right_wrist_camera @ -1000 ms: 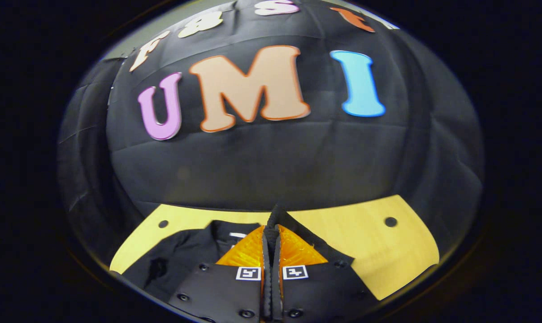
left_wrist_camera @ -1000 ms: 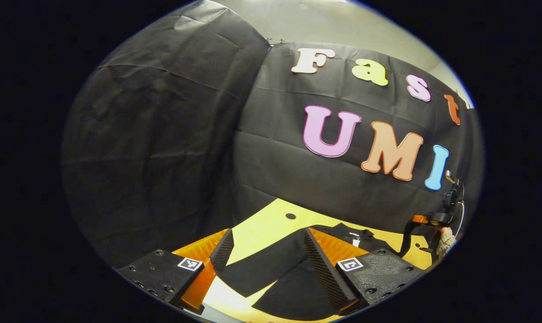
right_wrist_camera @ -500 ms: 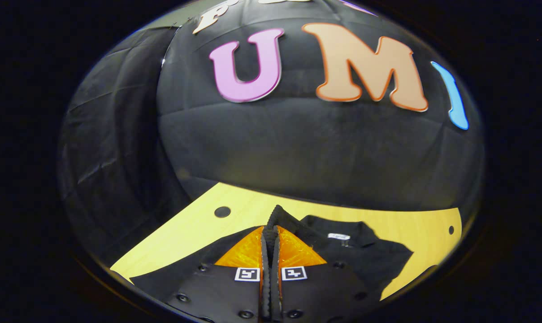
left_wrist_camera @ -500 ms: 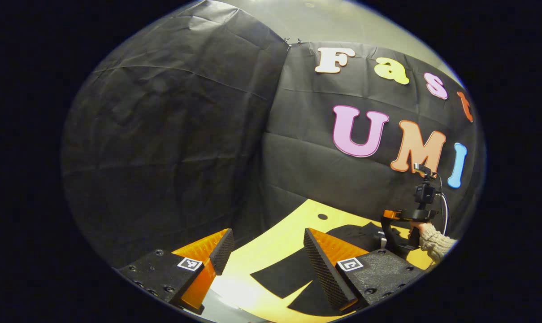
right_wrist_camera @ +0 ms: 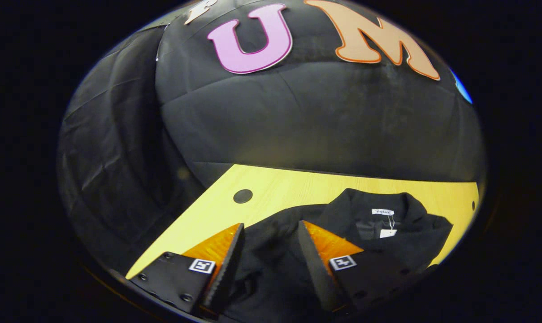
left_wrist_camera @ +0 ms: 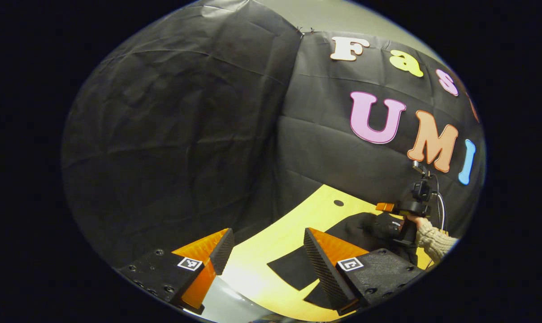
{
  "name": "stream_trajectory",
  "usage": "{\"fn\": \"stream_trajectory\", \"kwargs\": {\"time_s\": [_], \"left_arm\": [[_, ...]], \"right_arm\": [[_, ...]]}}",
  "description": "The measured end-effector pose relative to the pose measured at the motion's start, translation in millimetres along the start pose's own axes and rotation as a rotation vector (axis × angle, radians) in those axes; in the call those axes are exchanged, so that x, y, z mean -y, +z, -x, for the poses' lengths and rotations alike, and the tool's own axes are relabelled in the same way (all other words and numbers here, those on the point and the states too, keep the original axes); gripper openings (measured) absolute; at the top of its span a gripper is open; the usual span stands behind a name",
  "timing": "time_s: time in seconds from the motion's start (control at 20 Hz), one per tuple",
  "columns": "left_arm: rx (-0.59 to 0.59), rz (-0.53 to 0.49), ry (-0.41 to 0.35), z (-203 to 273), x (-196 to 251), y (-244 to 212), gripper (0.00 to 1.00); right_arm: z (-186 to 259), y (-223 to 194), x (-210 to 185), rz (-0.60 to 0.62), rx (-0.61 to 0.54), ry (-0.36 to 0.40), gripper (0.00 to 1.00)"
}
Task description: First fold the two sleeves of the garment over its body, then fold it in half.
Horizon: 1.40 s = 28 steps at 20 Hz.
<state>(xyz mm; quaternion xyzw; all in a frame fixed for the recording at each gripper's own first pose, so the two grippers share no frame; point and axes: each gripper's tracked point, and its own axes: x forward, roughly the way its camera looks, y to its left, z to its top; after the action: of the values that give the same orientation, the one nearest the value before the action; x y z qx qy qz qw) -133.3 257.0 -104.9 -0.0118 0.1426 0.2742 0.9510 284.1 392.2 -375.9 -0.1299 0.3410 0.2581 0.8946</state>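
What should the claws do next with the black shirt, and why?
Probably bring the open left claw down onto the flat sleeve on the wooden table. The right claw is open above bunched cloth of the black shirt, its side apparently folded.

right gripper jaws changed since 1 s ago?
Yes. The right gripper was shut on black cloth; its jaws now stand apart over the garment. The hole in the table sits higher in the right gripper view, so the gripper has tipped down.

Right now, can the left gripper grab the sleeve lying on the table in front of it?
Probably yes. The left gripper is open, and the sleeve lies flat on the table just ahead, near its right finger, with nothing between them.
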Motion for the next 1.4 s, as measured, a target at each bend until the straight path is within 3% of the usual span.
{"fn": "stream_trajectory", "kwargs": {"time_s": [0.05, 0.15, 0.25, 0.3, 0.5, 0.9, 1.15, 1.4], "left_arm": [[-0.008, -0.008, -0.001, -4.8, 0.8, -2.5, 0.92], [-0.022, -0.02, -0.016, -13.0, 4.2, -10.1, 0.94], [-0.044, -0.029, -0.042, -24.8, 12.9, -22.6, 0.93], [-0.061, -0.033, -0.059, -31.6, 17.5, -32.5, 0.93], [-0.206, -0.065, -0.136, -56.7, 41.4, -93.6, 0.94], [-0.405, -0.179, -0.191, -90.0, 65.4, -200.7, 0.95], [-0.457, -0.202, -0.188, -97.3, 63.6, -229.8, 0.96], [-0.452, -0.255, -0.177, -101.4, 57.7, -237.5, 0.95]], "right_arm": [[3.6, 7.2, 3.4, 0.016, 0.024, -0.019, 0.78], [14.3, 14.3, 10.6, 0.046, 0.067, -0.045, 1.0], [32.7, 24.5, 14.6, 0.053, 0.111, -0.052, 0.95], [46.2, 30.0, 17.1, 0.044, 0.136, -0.052, 1.0], [111.7, 45.2, 41.6, 0.001, 0.25, -0.074, 0.99], [264.3, 77.7, 120.7, -0.092, 0.496, -0.225, 0.94], [349.8, 66.1, 152.8, -0.113, 0.596, -0.356, 0.96], [412.7, 16.1, 162.9, -0.119, 0.612, -0.449, 0.94]]}}
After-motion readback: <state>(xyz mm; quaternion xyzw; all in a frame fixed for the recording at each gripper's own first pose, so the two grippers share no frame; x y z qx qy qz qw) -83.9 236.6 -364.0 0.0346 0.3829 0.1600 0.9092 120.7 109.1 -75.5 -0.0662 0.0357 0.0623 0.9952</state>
